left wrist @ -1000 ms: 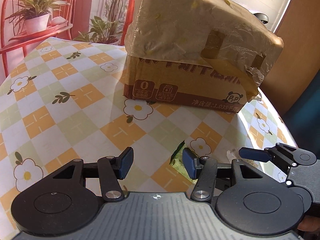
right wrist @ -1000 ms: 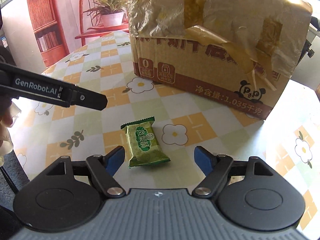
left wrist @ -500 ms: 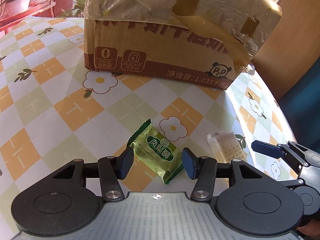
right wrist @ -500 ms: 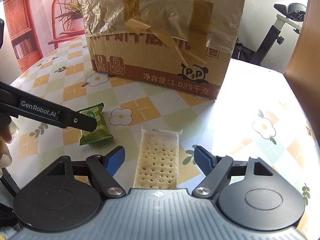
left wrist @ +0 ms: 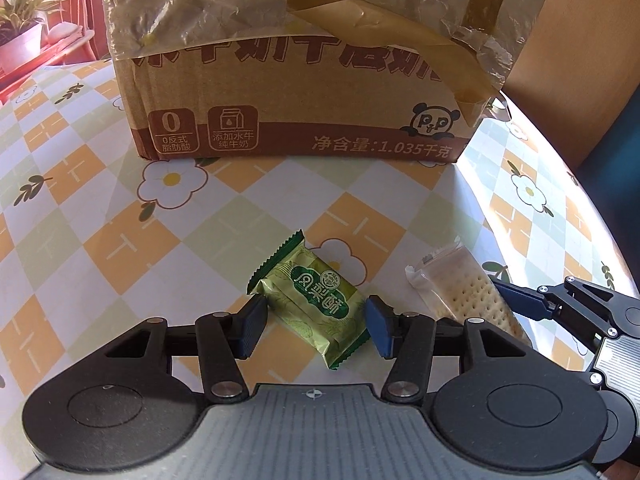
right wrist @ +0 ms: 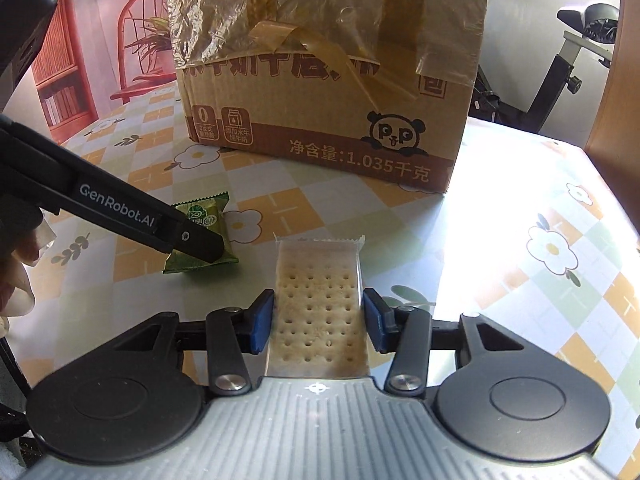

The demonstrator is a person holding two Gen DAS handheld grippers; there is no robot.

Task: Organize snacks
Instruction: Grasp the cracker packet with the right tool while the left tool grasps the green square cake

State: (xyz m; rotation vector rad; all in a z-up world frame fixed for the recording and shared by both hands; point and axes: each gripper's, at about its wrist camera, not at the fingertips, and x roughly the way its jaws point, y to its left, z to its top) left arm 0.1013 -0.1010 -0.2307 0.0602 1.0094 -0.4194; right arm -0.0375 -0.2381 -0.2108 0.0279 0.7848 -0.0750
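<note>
i am straddling the green snack [left wrist: 316, 300] with spread left tongs [left wrist: 314, 326] and the cracker pack [right wrist: 320, 304] with spread right tongs [right wrist: 319, 320], both just before the cardboard box [left wrist: 304, 80], judging each needs closing next.

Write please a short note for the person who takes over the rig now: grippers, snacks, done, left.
Left gripper: open, fingers either side of the green snack, not clamped.
Right gripper: open, pads close beside the cracker pack; contact unclear.
Both snacks lie on the table in front of the box.
Done: both grippers lined up.
Left: close, lift, sort both snacks.

Black tool [left wrist: 314, 328], blue pads [left wrist: 378, 330].
</note>
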